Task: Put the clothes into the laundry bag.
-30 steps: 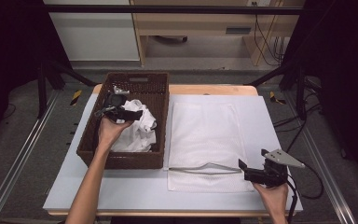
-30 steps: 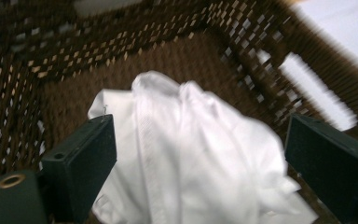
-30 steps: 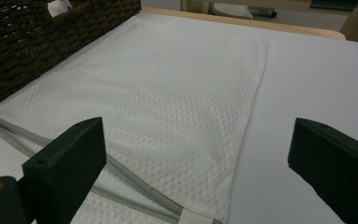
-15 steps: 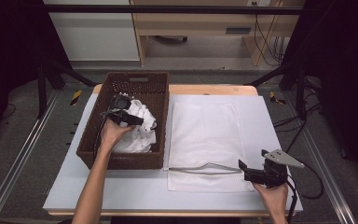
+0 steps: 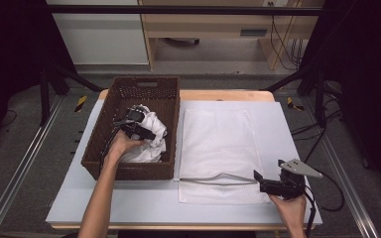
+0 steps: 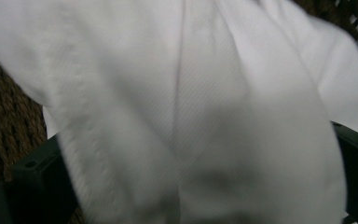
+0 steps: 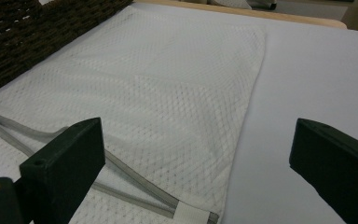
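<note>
Lying bunched inside the brown wicker basket (image 5: 168, 124), the white cloth (image 5: 151, 141) occupies the basket's middle and near half. The left gripper (image 5: 146, 133) is lowered into the basket and rests on the cloth's upper folds. In the left gripper view the white cloth (image 6: 191, 116) fills the gap between the two black jaws, which stand wide at either edge of the frame with fabric draped over and between them; whether they are pinching the fabric cannot be told from the pictures. Basket weave is visible behind the cloth at the left and upper right of that view.

To the right of the basket, just beside its wall, a white mesh laundry bag (image 5: 221, 148) lies flat on the pale table mat (image 5: 129, 198). Its grey zipper edge (image 5: 218, 178) runs along the bag's near end, level with the basket's near wall. The right gripper (image 5: 258, 179) sits at the bag's near right corner, well apart from the basket. In the right gripper view its jaws are spread wide with nothing between them, the mesh laundry bag (image 7: 168, 84) lying beneath and ahead.
</note>
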`<state>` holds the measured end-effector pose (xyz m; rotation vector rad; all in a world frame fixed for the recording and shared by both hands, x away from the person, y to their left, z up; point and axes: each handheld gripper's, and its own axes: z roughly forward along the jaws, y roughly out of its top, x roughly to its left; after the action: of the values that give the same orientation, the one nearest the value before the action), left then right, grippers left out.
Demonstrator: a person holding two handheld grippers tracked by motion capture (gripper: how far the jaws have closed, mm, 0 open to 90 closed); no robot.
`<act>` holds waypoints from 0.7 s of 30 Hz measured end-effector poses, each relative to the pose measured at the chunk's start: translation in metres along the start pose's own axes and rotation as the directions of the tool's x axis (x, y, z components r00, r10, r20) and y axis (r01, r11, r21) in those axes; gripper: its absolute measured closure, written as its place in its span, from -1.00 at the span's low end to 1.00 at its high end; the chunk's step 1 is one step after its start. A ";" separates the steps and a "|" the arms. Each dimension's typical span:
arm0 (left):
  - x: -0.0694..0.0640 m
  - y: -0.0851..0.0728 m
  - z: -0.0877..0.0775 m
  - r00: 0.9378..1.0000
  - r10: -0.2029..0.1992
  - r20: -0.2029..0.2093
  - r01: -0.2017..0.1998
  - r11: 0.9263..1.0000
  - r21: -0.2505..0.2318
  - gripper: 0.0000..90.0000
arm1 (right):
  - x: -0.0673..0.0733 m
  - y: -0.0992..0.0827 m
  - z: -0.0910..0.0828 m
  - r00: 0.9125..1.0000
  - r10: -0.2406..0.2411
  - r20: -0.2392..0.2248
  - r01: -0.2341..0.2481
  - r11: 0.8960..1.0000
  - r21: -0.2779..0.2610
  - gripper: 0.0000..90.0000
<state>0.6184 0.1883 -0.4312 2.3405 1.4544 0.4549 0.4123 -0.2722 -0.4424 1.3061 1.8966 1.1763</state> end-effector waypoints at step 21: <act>0.002 -0.003 -0.023 1.000 -0.023 -0.002 0.023 0.999 0.027 0.70 | -0.001 0.001 -0.005 1.000 0.010 -0.009 -0.010 1.000 -0.028 -0.86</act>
<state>0.6069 0.1937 -0.4123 2.3417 1.4960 0.4344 0.4090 -0.2751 -0.4391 1.2985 1.8751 1.2113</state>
